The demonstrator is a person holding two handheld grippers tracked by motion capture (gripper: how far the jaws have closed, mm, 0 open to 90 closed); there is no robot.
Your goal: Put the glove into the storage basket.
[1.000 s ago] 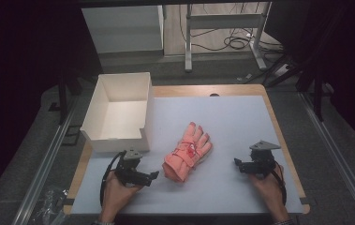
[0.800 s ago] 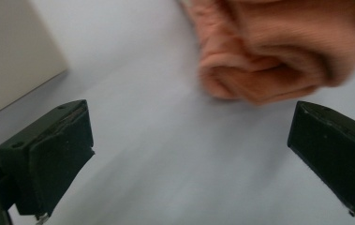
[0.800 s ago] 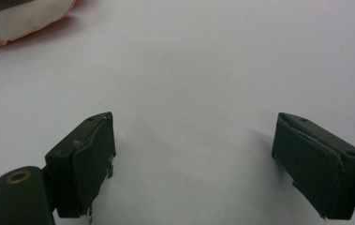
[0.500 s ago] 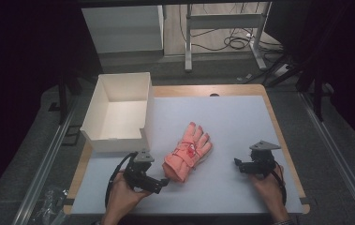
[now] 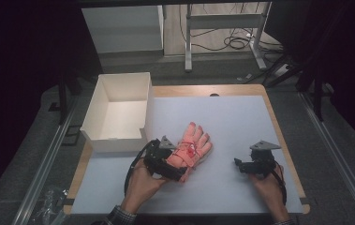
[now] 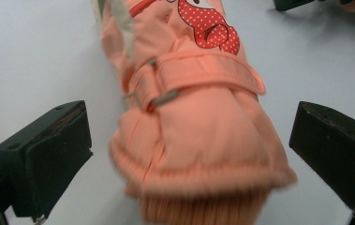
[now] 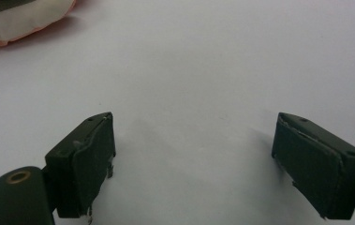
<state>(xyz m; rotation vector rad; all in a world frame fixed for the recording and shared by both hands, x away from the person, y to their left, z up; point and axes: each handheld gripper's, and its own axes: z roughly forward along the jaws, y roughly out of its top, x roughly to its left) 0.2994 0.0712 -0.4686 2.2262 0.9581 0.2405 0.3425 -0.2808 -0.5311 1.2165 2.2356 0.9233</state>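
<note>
Left claw (image 6: 189, 154) spread wide, straddling blurred glove (image 6: 198, 140) cuff; right claw (image 7: 194, 164) agape, empty.

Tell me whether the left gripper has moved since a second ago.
Yes. The left gripper has moved rightward, away from the white box, and its open jaws now straddle the cuff of the pink glove.

No writing, label, brand name or number can be read anywhere. The only marking is a picture, not text: a red patch with small white dots (image 6: 208, 28) printed on the back of the salmon-pink padded fabric glove (image 6: 198, 136), just beyond the glove's wrist strap. From the high view that same glove (image 5: 190, 151) shows only a red smudge, too small to make out.
</note>
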